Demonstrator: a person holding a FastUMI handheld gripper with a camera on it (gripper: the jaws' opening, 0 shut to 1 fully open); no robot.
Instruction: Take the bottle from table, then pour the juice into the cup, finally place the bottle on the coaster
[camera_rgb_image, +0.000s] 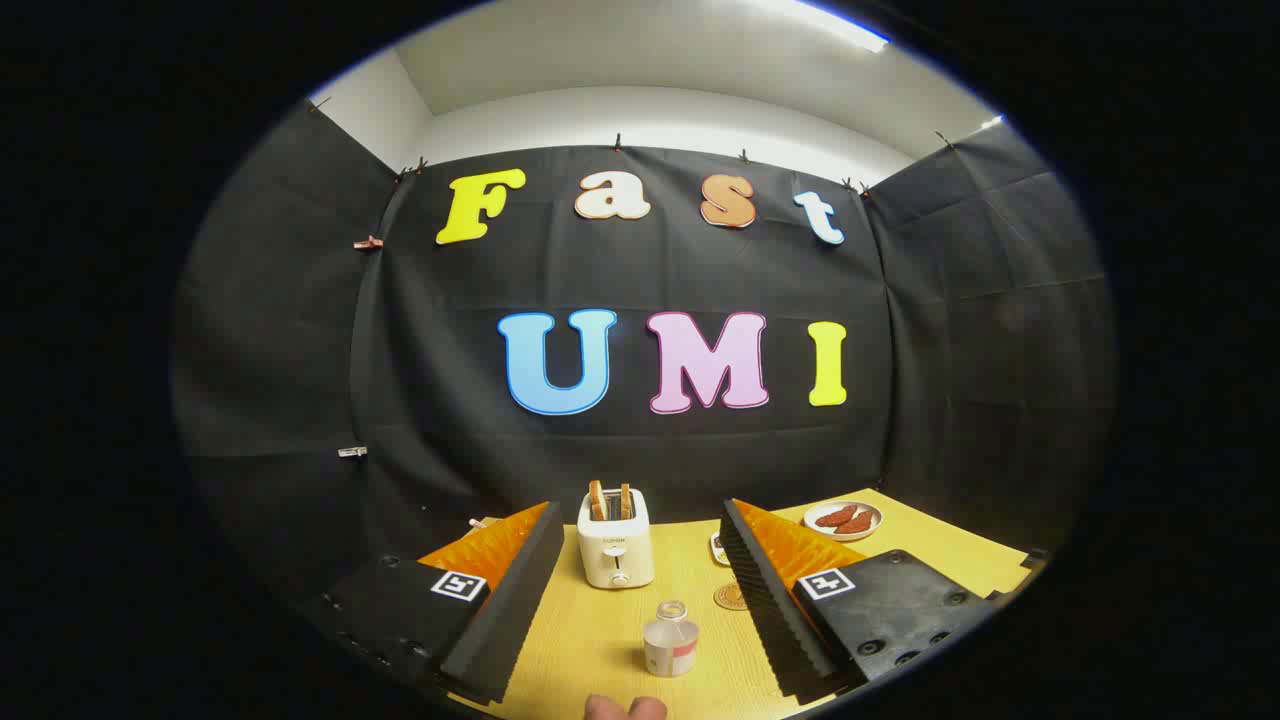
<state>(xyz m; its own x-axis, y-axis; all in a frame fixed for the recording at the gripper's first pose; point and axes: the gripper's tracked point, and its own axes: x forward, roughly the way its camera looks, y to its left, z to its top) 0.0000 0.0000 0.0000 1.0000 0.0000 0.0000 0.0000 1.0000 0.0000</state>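
Note:
A small clear bottle with a white and red label stands upright and uncapped on the yellow wooden table. It sits between my two fingers, touching neither. My gripper is open wide. A round brown coaster lies just right of and beyond the bottle, partly hidden by the right finger. A small white object, possibly the cup, peeks out from behind that finger further back.
A white toaster with two bread slices stands beyond the bottle, between the fingertips. A white plate with brown food sits at the back right. A person's fingertips show at the table's near edge.

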